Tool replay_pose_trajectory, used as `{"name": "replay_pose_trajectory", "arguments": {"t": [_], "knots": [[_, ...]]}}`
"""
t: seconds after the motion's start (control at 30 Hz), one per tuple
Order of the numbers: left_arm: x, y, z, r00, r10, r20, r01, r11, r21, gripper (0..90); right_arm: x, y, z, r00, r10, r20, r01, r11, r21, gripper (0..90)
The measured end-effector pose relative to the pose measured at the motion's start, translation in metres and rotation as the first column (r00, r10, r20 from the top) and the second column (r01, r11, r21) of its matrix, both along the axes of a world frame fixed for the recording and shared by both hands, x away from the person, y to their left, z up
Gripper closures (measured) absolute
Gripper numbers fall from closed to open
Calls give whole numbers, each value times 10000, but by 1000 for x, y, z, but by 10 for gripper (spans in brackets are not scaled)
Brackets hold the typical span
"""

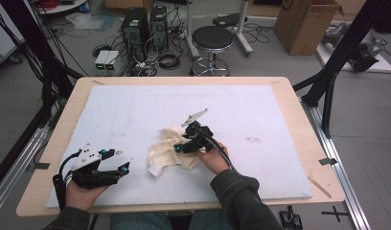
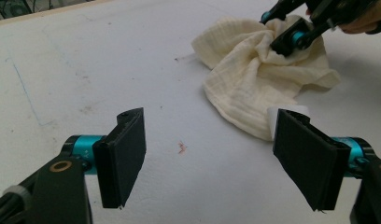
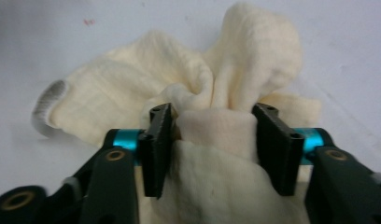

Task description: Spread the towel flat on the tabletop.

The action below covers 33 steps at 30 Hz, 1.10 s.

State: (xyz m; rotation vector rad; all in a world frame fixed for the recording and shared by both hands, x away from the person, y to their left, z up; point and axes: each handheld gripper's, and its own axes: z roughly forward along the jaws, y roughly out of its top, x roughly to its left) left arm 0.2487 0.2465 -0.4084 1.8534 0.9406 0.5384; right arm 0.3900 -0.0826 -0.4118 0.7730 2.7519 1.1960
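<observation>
High view: right gripper [image 1: 186, 143] pinching bunched fold of cloth [image 1: 170, 153]; left gripper [image 1: 118, 162] jaws spread, well apart from cloth. Cloth cream, crumpled, mid white board [image 1: 136, 115]. Beyond board: stool [image 1: 212, 39], cardboard box [image 1: 304, 24].

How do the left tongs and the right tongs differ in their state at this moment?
The left tongs stand wide open with nothing between the jaws; the right tongs are closed around a bunched fold of the cloth. The left tongs are apart from the cloth, near the table's front left; the right tongs are on the cloth, near the middle. Both have black jaws and teal fittings, and each is held by one hand.
</observation>
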Motion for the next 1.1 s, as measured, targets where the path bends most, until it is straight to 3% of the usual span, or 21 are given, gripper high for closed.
{"name": "replay_pose_trajectory", "arguments": {"t": [0.03,0.07,0.17,0.23,0.37,0.4,0.43,0.47,0.67,0.7,0.77,0.93,1.1], "knots": [[0,0,0,10000,-23,22,23,10000,21,261,0,0,0,10000,0,0,0,10000,0,416],[0,-1,0,10000,-3,51,3,10000,12,268,-2,-6,7,10000,74,20,-75,9993,363,393],[2,-3,1,10000,-65,-46,65,10000,45,292,-7,-18,17,9993,55,373,-85,9967,806,365],[3,-4,1,9999,-105,-91,105,9999,60,296,-9,-22,20,9985,29,546,-76,9962,863,357],[6,-7,3,9998,-211,-20,211,9997,143,309,-19,-46,32,9961,-60,883,-64,9903,1387,341],[6,-8,3,9998,-218,-2,218,9997,103,310,-26,-61,34,9936,-125,1120,-54,9875,1575,340],[7,-8,3,9997,-225,-18,225,9997,105,310,-26,-61,34,9936,-125,1120,-54,9875,1575,340],[7,-8,2,9997,-239,-70,240,9996,112,313,-33,-77,33,9923,-266,1209,63,9863,1647,347],[13,-15,2,9993,-353,-115,354,9993,119,338,-42,-99,16,9925,-498,1116,344,9901,1363,381],[14,-17,2,9997,-224,-92,225,9996,154,327,-43,-104,7,9924,-637,1053,494,9899,1329,390],[17,-19,2,9999,-123,-56,124,9997,199,322,-42,-105,4,9929,-582,1036,460,9921,1165,403],[28,-25,-1,9998,-79,-191,82,9999,117,332,-42,-104,2,9897,-515,1334,376,9938,1051,453],[37,-36,-4,9995,74,-323,-70,9999,117,366,-41,-104,1,9907,-518,1262,399,9947,951,479]]}}
